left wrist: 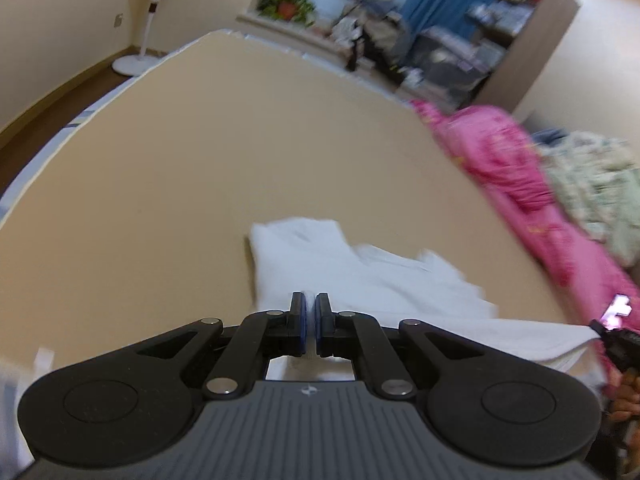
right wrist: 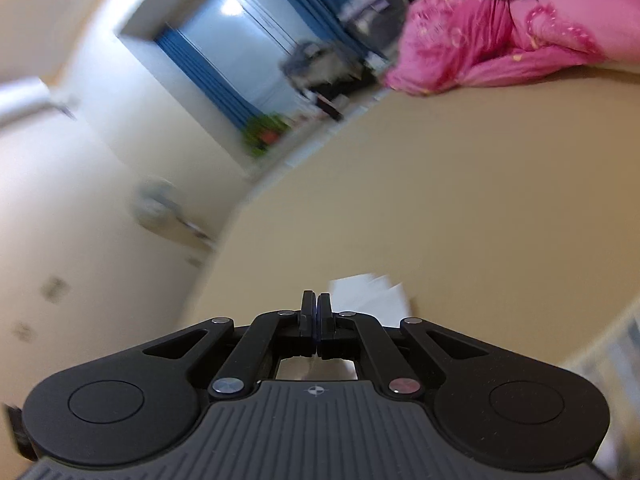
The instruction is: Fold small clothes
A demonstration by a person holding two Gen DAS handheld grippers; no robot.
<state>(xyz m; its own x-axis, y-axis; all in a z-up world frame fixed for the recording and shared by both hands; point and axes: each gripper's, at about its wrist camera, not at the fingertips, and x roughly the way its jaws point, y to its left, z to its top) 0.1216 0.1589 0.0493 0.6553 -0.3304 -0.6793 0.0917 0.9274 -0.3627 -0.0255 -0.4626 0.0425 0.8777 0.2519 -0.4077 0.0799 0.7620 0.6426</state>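
Observation:
A white garment (left wrist: 360, 280) lies partly folded on the beige bed (left wrist: 200, 160), straight ahead of my left gripper (left wrist: 311, 300). That gripper's blue pads stand almost together, with white cloth showing in the thin slit and under the fingers. The garment's near edge stretches right to my right gripper (left wrist: 612, 332), which pinches its corner. In the right wrist view my right gripper (right wrist: 317, 300) is shut tight, and a blurred piece of the white garment (right wrist: 368, 294) shows just beyond its tips.
A pink quilt (left wrist: 500, 160) and a patterned blanket (left wrist: 592, 184) are heaped along the bed's right side. A standing fan (left wrist: 148, 20) is at the far left corner. Cluttered shelves and a potted plant (left wrist: 286, 4) stand by the window. A hand (left wrist: 628, 396) shows at the right edge.

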